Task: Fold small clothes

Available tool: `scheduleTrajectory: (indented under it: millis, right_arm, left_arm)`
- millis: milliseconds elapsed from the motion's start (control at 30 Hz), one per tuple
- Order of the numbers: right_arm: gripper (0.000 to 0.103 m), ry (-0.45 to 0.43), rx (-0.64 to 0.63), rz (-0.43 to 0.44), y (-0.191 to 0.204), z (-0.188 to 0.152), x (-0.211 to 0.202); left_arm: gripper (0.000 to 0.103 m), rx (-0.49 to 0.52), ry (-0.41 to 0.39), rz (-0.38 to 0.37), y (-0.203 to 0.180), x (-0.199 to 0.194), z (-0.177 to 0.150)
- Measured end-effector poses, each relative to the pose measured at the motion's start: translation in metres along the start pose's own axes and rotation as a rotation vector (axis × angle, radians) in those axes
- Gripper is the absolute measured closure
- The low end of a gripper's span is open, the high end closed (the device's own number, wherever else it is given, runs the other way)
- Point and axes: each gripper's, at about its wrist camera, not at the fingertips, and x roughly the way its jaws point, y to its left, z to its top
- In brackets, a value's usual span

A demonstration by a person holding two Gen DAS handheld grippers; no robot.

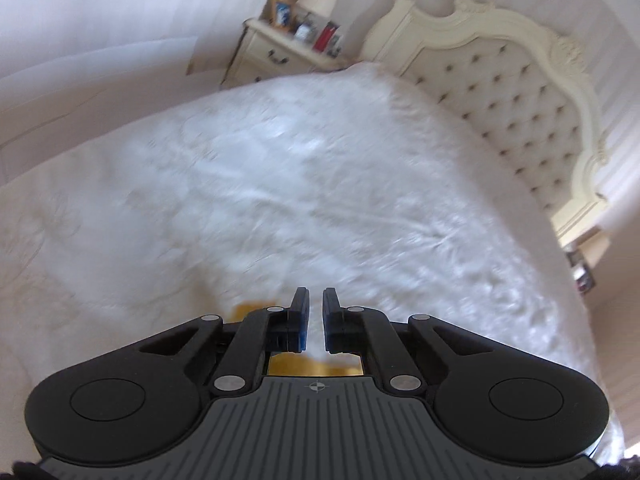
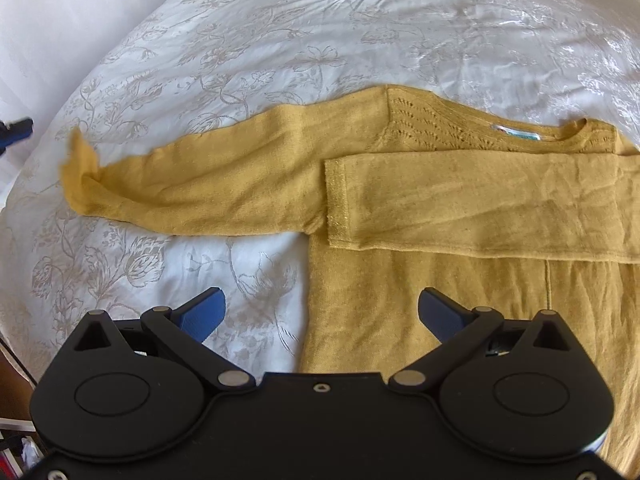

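A mustard sweater [image 2: 460, 288] lies flat on the white floral bedspread [image 2: 248, 52], one sleeve folded across its chest, the other stretched out sideways. Right gripper [image 2: 322, 312] hovers over its side edge, jaws wide apart. Left gripper [image 1: 316, 320] is nearly closed, gripping nothing

Cream tufted headboard [image 1: 520, 92] upper right, cluttered cream nightstand [image 1: 280, 50] upper centre, white floral bedspread [image 2: 280, 28], pale walls, soft daylight
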Motion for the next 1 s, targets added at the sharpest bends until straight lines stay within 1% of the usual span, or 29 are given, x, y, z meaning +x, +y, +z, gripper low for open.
scheduleTrajectory:
  millis: [67, 167, 200, 233, 267, 300, 333, 400, 467, 600, 667, 733, 867, 1000]
  right_arm:
    - [0.001, -0.007, 0.008, 0.010, -0.007, -0.005, -0.004]
    - [0.001, -0.019, 0.008, 0.032, -0.018, -0.012, -0.009]
    - [0.001, -0.020, 0.002, 0.035, -0.021, -0.013, -0.011]
    - [0.001, -0.021, -0.002, 0.034, -0.024, -0.014, -0.013]
    - [0.001, -0.026, -0.004, 0.035, -0.027, -0.015, -0.015]
    - [0.001, -0.032, -0.003, 0.039, -0.031, -0.016, -0.018]
    - [0.001, -0.037, -0.001, 0.041, -0.034, -0.017, -0.020]
    - [0.001, -0.049, 0.007, 0.040, -0.040, -0.018, -0.025]
    - [0.001, -0.053, 0.014, 0.035, -0.045, -0.019, -0.028]
    - [0.001, -0.046, 0.032, 0.017, -0.051, -0.024, -0.031]
    - [0.001, -0.038, 0.040, 0.009, -0.053, -0.028, -0.031]
    - [0.001, -0.030, 0.045, 0.001, -0.051, -0.030, -0.030]
    - [0.001, -0.019, 0.050, -0.001, -0.043, -0.031, -0.028]
    - [0.001, -0.022, 0.056, 0.004, -0.029, -0.027, -0.023]
  left_arm:
    - [0.095, 0.038, -0.023, -0.007, -0.018, -0.004, 0.003]
    - [0.094, 0.078, -0.033, 0.033, -0.034, -0.002, -0.005]
    - [0.088, 0.075, -0.026, 0.058, -0.037, 0.000, -0.010]
    - [0.071, 0.070, -0.020, 0.089, -0.038, 0.002, -0.017]
    - [0.059, 0.073, -0.021, 0.125, -0.037, 0.004, -0.024]
    - [0.042, 0.083, -0.022, 0.162, -0.038, 0.008, -0.032]
    - [0.036, 0.099, -0.016, 0.204, -0.038, 0.011, -0.040]
    - [0.036, 0.138, 0.016, 0.282, -0.037, 0.020, -0.054]
    - [0.036, 0.197, 0.051, 0.332, -0.037, 0.030, -0.066]
    - [0.036, 0.339, 0.110, 0.367, -0.041, 0.050, -0.088]
    - [0.036, 0.375, 0.128, 0.381, -0.039, 0.058, -0.097]
    - [0.036, 0.363, 0.142, 0.385, -0.033, 0.063, -0.101]
    - [0.036, 0.304, 0.167, 0.390, -0.013, 0.068, -0.102]
    - [0.036, 0.301, 0.182, 0.400, 0.003, 0.073, -0.100]
